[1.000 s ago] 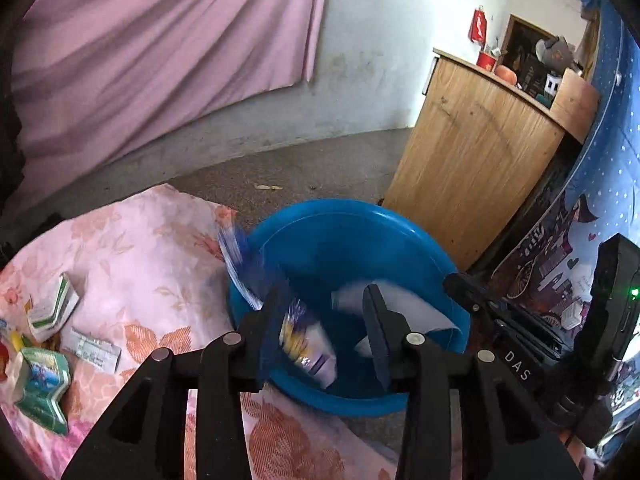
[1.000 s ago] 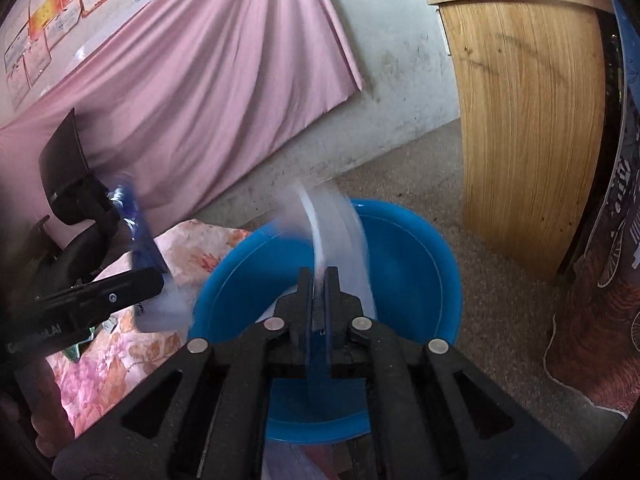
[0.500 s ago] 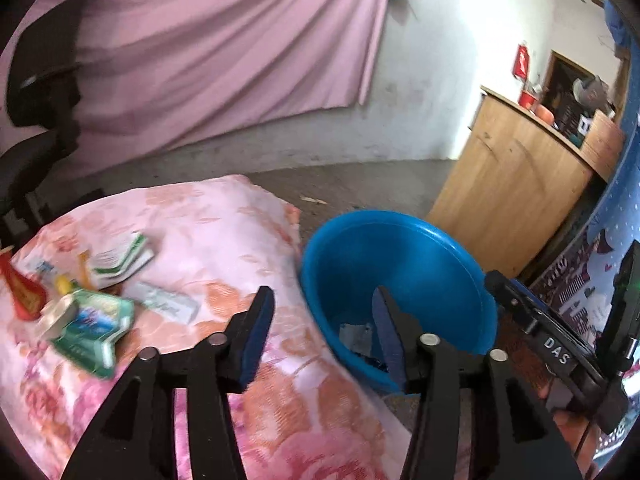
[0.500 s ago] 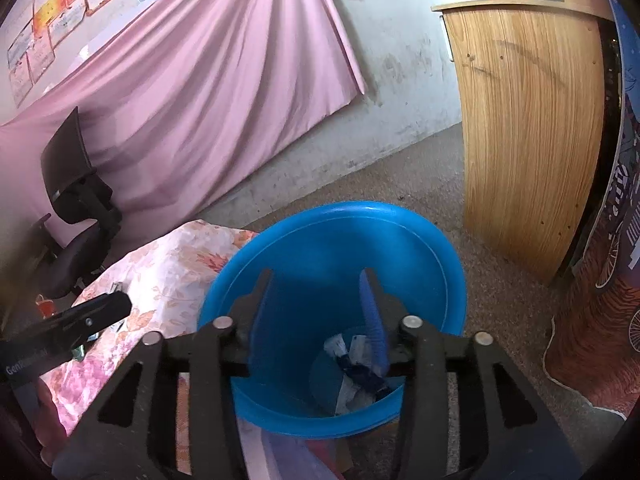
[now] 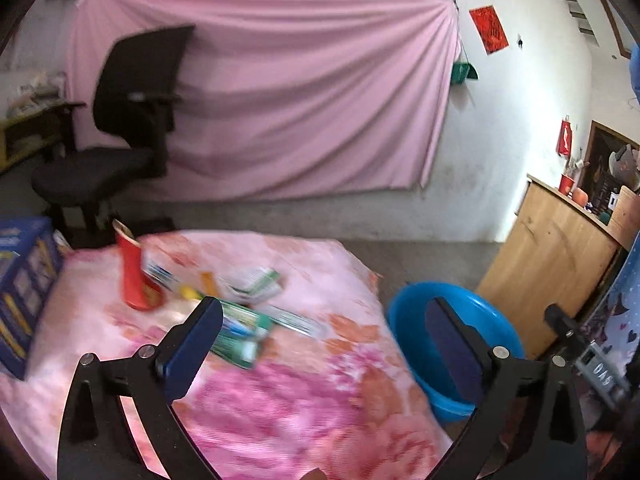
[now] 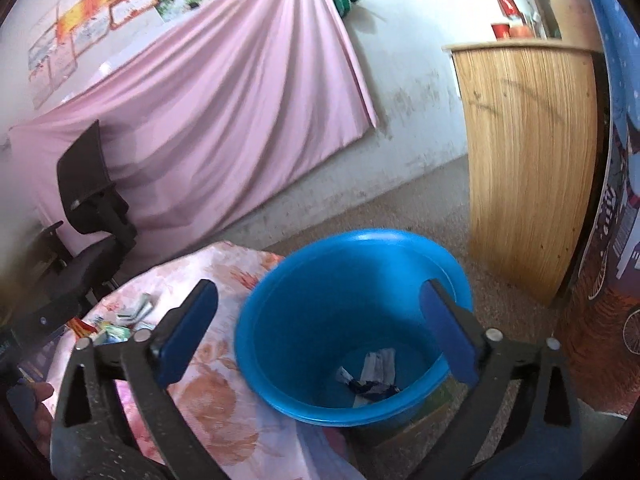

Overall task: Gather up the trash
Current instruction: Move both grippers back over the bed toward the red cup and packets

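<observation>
A blue plastic tub (image 6: 356, 320) stands on the floor beside the pink floral cloth (image 5: 288, 392). Crumpled wrappers (image 6: 370, 378) lie at its bottom. My right gripper (image 6: 320, 320) hangs over the tub, its jaws opening wide with nothing between them. My left gripper (image 5: 320, 332) is over the cloth, jaws opening, also empty. Ahead of it lie a green packet (image 5: 240, 336), a green-and-white wrapper (image 5: 256, 284), a flat white wrapper (image 5: 298, 322) and a red cup (image 5: 134, 276) lying tipped. The tub (image 5: 452, 344) sits to the right of the left gripper.
A blue carton (image 5: 24, 296) rests at the cloth's left edge. A black office chair (image 5: 120, 136) stands behind the cloth before a pink curtain (image 5: 280, 112). A wooden cabinet (image 6: 528, 176) stands right of the tub. Bare concrete floor lies between them.
Both grippers let go of their wrappers, which now lie in the tub, and their jaws spread wide. The left gripper swung left from the tub to over the cloth; the right rose slightly.
</observation>
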Demonstrator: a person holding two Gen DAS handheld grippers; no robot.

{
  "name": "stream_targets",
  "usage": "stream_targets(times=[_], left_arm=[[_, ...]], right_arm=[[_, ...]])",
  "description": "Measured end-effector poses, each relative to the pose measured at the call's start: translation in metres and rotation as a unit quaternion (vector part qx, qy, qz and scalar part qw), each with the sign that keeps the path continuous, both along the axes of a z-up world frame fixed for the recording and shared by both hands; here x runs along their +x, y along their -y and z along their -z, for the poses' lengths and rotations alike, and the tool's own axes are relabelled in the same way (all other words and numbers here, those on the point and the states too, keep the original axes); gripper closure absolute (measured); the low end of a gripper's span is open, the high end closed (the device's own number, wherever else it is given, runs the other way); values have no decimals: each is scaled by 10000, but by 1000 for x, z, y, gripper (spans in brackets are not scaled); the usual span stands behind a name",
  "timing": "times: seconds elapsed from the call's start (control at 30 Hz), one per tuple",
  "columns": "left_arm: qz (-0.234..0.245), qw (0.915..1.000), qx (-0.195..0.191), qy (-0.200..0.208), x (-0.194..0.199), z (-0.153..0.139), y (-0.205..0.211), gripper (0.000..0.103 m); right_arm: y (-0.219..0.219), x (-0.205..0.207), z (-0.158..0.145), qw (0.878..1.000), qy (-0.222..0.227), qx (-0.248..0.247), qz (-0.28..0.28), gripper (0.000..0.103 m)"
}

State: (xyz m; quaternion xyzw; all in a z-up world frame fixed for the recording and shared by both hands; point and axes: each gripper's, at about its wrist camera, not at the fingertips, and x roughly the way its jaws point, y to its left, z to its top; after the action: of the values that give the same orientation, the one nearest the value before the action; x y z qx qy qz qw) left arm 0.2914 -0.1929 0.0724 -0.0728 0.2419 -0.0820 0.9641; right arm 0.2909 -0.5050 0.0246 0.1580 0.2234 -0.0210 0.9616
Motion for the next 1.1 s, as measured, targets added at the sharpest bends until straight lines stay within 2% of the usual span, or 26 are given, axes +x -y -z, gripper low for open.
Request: stream_targets(times=[0.2,0.4,0.77,0.97,1.1], left_arm=[[-303,9983,19,489,-28,-18,-35,2],[-644,9929,16,995,-57,-36,-73,2],[-1208,9780,186,1690,-98,-50,-130,2],[-1367,9709,459,1910,-103,-39,-144,2],[-1370,9727,545,1791,-92,-26,-144,2]], right_arm=[[-28,-16,-28,9984,480,-265,-145,0],[-65,-37,-56,9938,925,-491,-377,0],[-129,-69,-97,9696,2151,-845,-811,0],[-161,-63,-94,9641,2219,-864,-1178,0],[-178,-58,-85,9606,2221,-954,-1372,0]])
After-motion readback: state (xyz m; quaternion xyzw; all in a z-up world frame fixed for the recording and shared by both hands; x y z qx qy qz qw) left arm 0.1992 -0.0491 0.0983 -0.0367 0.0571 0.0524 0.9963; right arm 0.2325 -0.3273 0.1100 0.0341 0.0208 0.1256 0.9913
